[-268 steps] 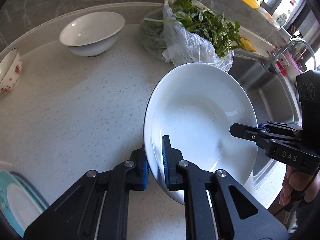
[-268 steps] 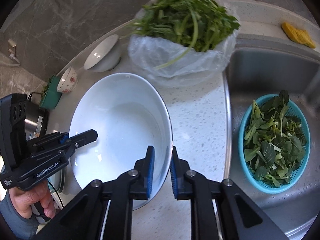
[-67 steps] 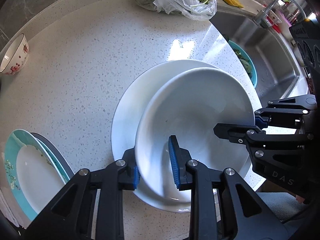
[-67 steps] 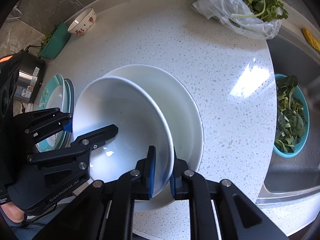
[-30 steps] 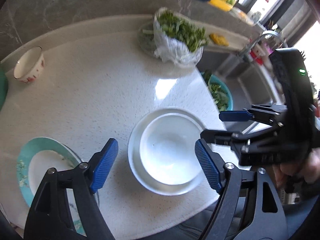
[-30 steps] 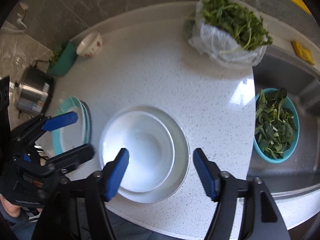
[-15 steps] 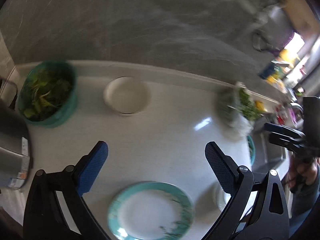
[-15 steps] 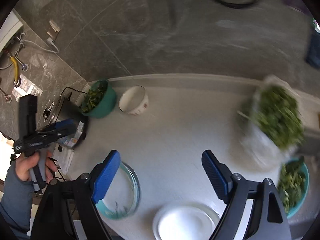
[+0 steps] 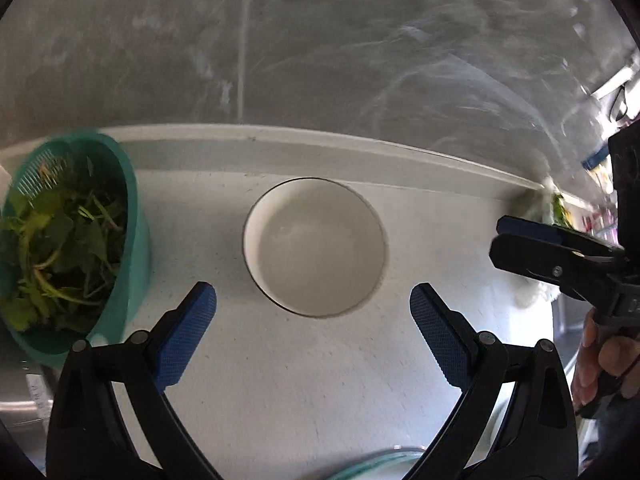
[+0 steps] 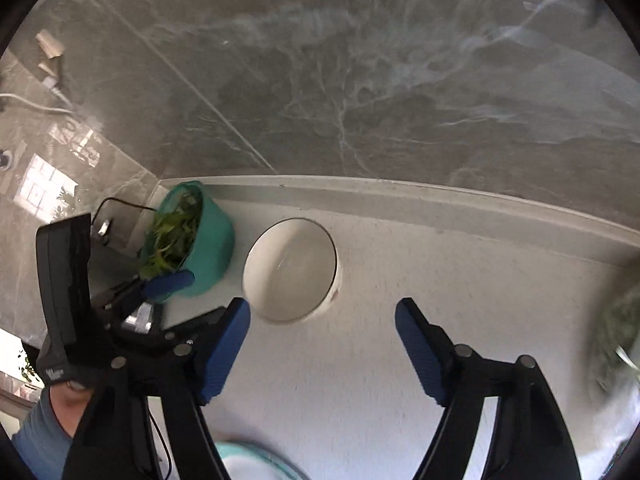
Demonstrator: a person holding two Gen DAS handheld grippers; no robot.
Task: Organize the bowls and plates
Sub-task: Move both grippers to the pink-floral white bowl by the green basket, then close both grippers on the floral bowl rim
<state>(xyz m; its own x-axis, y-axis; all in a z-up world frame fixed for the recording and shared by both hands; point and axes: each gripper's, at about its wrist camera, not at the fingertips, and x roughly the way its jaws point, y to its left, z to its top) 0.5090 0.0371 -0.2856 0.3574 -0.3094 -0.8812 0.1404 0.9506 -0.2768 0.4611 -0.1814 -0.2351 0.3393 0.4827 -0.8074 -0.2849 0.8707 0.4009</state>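
Observation:
A small white bowl (image 9: 316, 246) with a dark rim stands upright near the back edge of the pale counter (image 9: 304, 380). My left gripper (image 9: 310, 296) is open wide just short of it, the bowl framed between the blue pads without touching them. In the right wrist view the same bowl (image 10: 290, 268) sits ahead and left of my right gripper (image 10: 322, 308), whose jaws are closing with nothing between them. The right gripper (image 9: 520, 236) also shows at the right of the left wrist view. The left gripper (image 10: 180, 304) shows at the left of the right wrist view.
A teal colander of greens (image 9: 120, 240) stands close to the left of the bowl, with a metal pot (image 9: 24, 396) beside it. A teal plate rim (image 9: 380, 466) peeks in at the bottom. A blurred bag of greens (image 10: 616, 328) lies at the right. A grey marble wall (image 10: 360, 100) rises behind.
Both grippers have swept away from the stacked white dishes toward the back of the counter. The small bowl has grown large and central. The stack has left view.

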